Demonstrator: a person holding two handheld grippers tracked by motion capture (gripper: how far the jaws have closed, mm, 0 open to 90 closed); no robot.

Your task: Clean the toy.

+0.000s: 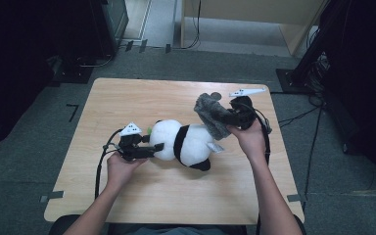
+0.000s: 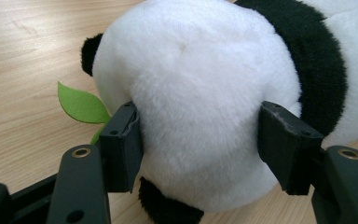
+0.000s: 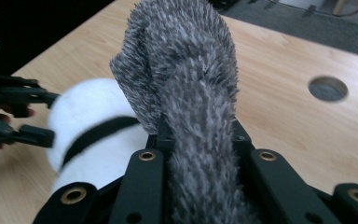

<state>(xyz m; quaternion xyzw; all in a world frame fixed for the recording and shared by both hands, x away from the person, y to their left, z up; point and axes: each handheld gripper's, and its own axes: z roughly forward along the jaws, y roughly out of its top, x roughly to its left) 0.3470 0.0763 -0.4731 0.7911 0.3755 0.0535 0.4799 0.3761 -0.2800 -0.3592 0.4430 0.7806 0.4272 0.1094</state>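
The left claw (image 1: 152,147) pinches the white head of the plush panda (image 1: 186,144), which lies on the desk (image 1: 127,98) (a green leaf (image 2: 81,103) just beside one jaw). The right claw (image 3: 200,135), pressed tight on a grey fuzzy cloth (image 1: 210,115), holds it above the panda's body. Judged step: carrying the cloth; next, lowering it onto the panda.

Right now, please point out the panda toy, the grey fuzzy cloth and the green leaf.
panda toy (image 1: 191,142): high view, white belly.
grey fuzzy cloth (image 3: 191,84): right gripper view, upper bunched part.
green leaf (image 2: 80,105): left gripper view, middle of the leaf.
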